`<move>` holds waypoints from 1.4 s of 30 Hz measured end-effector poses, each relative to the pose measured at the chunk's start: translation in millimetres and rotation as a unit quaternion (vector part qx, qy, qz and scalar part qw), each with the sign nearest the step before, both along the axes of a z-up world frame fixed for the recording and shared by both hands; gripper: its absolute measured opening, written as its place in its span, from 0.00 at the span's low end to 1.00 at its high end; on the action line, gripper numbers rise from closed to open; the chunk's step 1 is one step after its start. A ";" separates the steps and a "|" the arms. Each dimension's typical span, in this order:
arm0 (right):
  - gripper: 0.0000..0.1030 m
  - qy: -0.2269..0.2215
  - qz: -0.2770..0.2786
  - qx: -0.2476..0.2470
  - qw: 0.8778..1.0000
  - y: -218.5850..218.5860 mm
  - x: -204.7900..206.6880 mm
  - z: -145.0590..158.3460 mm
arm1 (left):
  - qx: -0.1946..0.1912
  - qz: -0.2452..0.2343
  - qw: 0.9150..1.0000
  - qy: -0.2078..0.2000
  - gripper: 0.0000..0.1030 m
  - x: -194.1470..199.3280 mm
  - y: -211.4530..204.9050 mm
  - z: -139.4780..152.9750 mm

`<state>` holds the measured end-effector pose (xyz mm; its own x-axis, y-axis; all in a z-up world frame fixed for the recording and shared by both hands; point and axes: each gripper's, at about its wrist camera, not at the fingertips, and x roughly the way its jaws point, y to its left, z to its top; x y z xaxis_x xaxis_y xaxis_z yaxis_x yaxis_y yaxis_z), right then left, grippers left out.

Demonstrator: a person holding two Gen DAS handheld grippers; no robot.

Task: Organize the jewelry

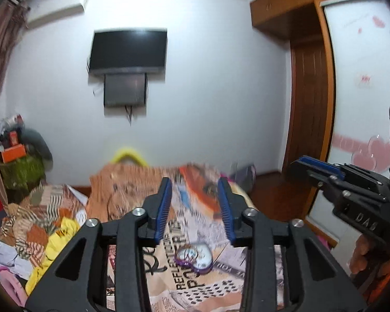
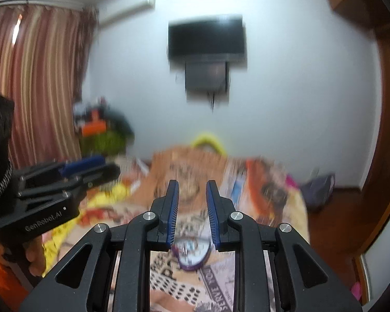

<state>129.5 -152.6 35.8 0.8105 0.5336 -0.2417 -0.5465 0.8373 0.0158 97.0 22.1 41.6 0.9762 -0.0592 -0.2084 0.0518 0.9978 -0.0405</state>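
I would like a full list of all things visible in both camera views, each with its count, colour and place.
heart-shaped box: one, purple rim with pale printed lid, on the bed below both grippers
bed cover: one, beige and orange with newspaper print, over the bed
television: one, black, on the white wall
small screen: one, dark grey, under the television
curtain: one, red and cream stripes, left side
air conditioner: one, white, high on the wall
wardrobe: one, wood frame, white door with pink hearts, right side
yellow ring: one, behind the bed
left gripper: black, blue pads, open, empty
right gripper: black, blue pads, narrow gap, empty
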 end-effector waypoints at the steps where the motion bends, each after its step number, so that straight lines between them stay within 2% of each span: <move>1: 0.19 -0.014 -0.004 0.009 1.000 -3.3 -11.2 6.6 | 0.000 0.004 1.000 -0.013 0.44 -10.3 -0.7 4.2; 2: 0.19 -0.029 -0.009 0.018 0.999 -6.4 -22.9 12.9 | 0.001 0.008 1.000 -0.027 0.46 -20.4 -1.8 7.6; 5: 0.19 -0.062 -0.024 0.036 0.997 -11.7 -51.1 23.6 | 0.003 0.018 0.998 -0.056 0.63 -49.3 -5.2 13.3; 7: 0.23 -0.074 -0.033 0.042 0.996 -12.4 -64.5 25.4 | -0.003 0.021 0.998 -0.056 0.86 -58.6 -5.3 12.3; 8: 0.36 -0.078 -0.040 0.044 0.995 -13.3 -69.2 24.7 | -0.007 0.022 0.998 -0.055 0.90 -62.3 -5.2 10.9; 9: 0.55 -0.081 -0.050 0.048 0.994 -14.5 -72.9 23.0 | -0.011 0.025 0.998 -0.055 0.93 -65.8 -4.6 9.6; 10: 0.65 -0.087 -0.063 0.054 0.993 -15.9 -78.6 21.1 | -0.013 0.031 0.998 -0.055 0.93 -67.6 -4.2 7.4; 11: 0.79 -0.092 -0.071 0.058 0.992 -16.8 -82.0 19.6 | -0.012 0.035 0.998 -0.054 0.94 -69.8 -3.8 6.0; 15: 0.98 -0.087 -0.101 0.052 0.990 -14.5 -87.1 15.7 | -0.014 0.049 0.998 -0.046 0.97 -72.8 -2.9 0.6; 23: 1.00 -0.091 -0.112 0.032 0.989 -10.1 -94.0 15.7 | -0.027 0.055 0.997 -0.046 0.97 -90.4 -4.0 -2.0; 42: 1.00 -0.076 -0.106 0.029 0.991 -20.9 -98.0 7.2 | -0.017 0.059 0.998 -0.033 0.97 -84.5 -7.3 -9.1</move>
